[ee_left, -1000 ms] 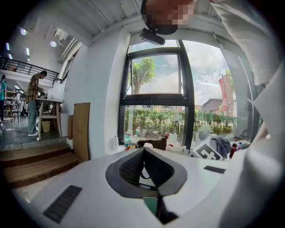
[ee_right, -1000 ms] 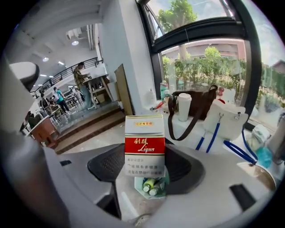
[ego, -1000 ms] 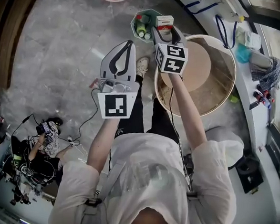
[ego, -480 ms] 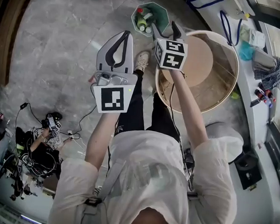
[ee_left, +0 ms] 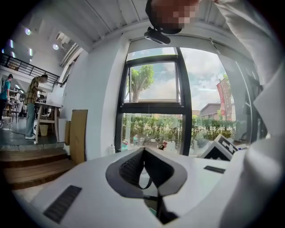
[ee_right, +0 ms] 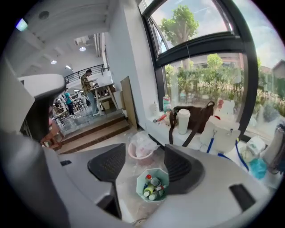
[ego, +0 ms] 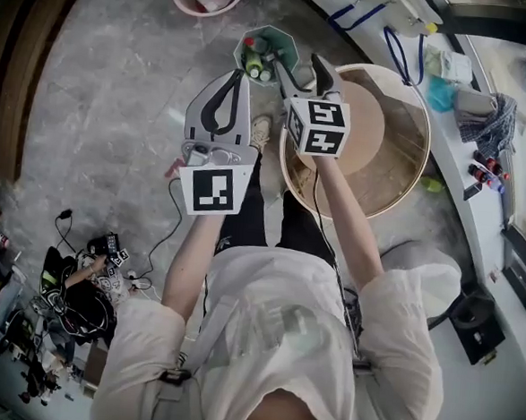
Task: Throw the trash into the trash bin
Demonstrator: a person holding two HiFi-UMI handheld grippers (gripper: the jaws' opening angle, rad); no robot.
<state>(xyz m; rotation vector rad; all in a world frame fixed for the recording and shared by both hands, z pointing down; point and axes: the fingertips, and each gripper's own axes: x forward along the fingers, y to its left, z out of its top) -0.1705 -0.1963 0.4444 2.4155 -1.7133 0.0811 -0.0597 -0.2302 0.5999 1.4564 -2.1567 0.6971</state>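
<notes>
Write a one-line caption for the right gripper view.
Open, empty right claw poised over a green octagonal bin holding bottles, with a pink basin beyond it.

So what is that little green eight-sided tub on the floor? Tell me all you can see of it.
The mint-green eight-sided tub looks like smooth plastic. It is open-topped and stands upright on the grey stone-look floor. Several small bottles lie inside, one red-capped, others green and white. A pink basin stands just beyond it, apart. The right gripper frames it between open jaws without touching.
</notes>
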